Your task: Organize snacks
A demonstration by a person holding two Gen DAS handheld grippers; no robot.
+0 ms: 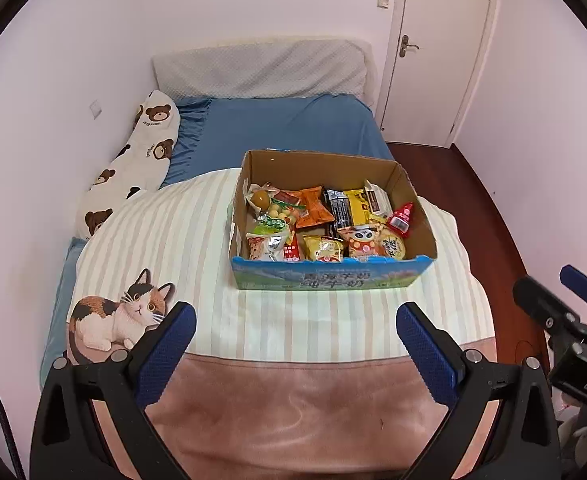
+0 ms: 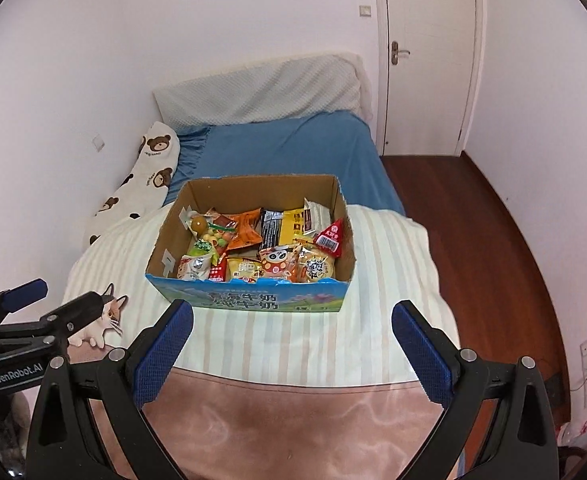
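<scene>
- The left gripper [image 1: 295, 320] has its jaws spread wide and holds nothing; its fingers [image 1: 169, 344] are black plastic faced with ribbed blue pads.
- The right gripper [image 2: 293, 320] is just as wide open and just as empty, with the same blue textured pads on black arms.
- Both hover over a pink plush blanket [image 1: 293, 412] with a soft, slightly shiny nap.
- Beyond it lies a quilt [image 1: 197, 240] in pale cream and green stripes, puffy and rounded at the edges, printed with a calico cat [image 1: 121, 316].
- On the quilt, ahead of both grippers and apart from them, stands an open rectangular cardboard box [image 1: 329, 276]: brown corrugated inside, glossy blue print outside, the front rim torn ragged.
- The snacks [image 1: 321, 224] fill the box floor: crinkly foil and plastic packets, an orange bag [image 1: 313, 208], a black bar [image 1: 339, 208], a red cone-shaped pack [image 1: 401, 220] against the right wall, and round yellow balls in clear wrap.
- Behind are a smooth blue sheet [image 1: 285, 124], a long bear-print pillow [image 1: 133, 160] and a dimpled grey headboard [image 1: 261, 68].
</scene>
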